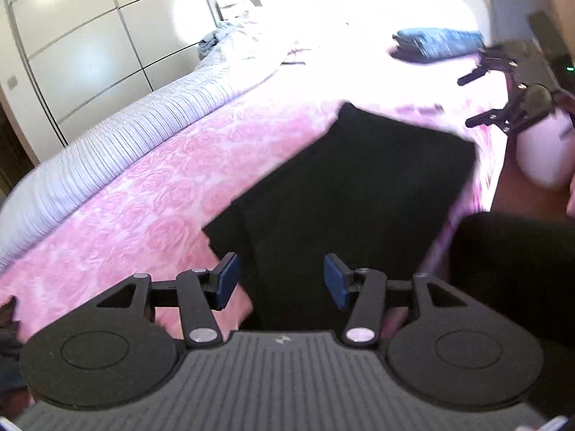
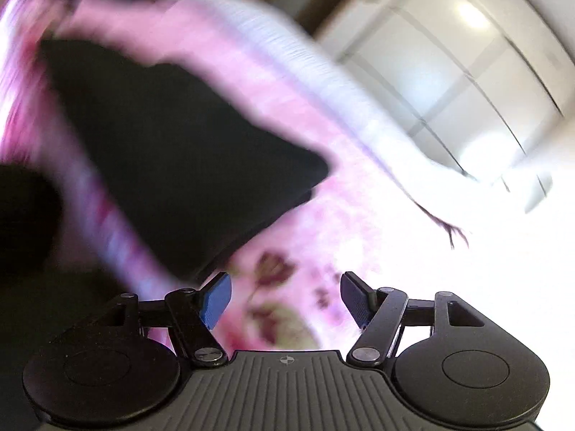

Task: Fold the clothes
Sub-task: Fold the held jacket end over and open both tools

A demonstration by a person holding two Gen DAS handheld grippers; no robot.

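Observation:
A black garment (image 1: 345,186) lies folded flat on the pink floral bedspread (image 1: 136,222). My left gripper (image 1: 282,280) is open and empty, just above the garment's near edge. My right gripper (image 2: 285,298) is open and empty above the bedspread (image 2: 323,222), beside a corner of the black garment (image 2: 172,151). The right wrist view is blurred by motion. The right gripper also shows in the left wrist view (image 1: 478,98) at the far right, open, beyond the garment's far corner.
A folded blue garment (image 1: 438,43) lies further up the bed. A striped grey sheet (image 1: 125,136) runs along the bed's left edge, with white wardrobe doors (image 1: 90,46) behind. A dark sleeve (image 1: 514,269) is at the right.

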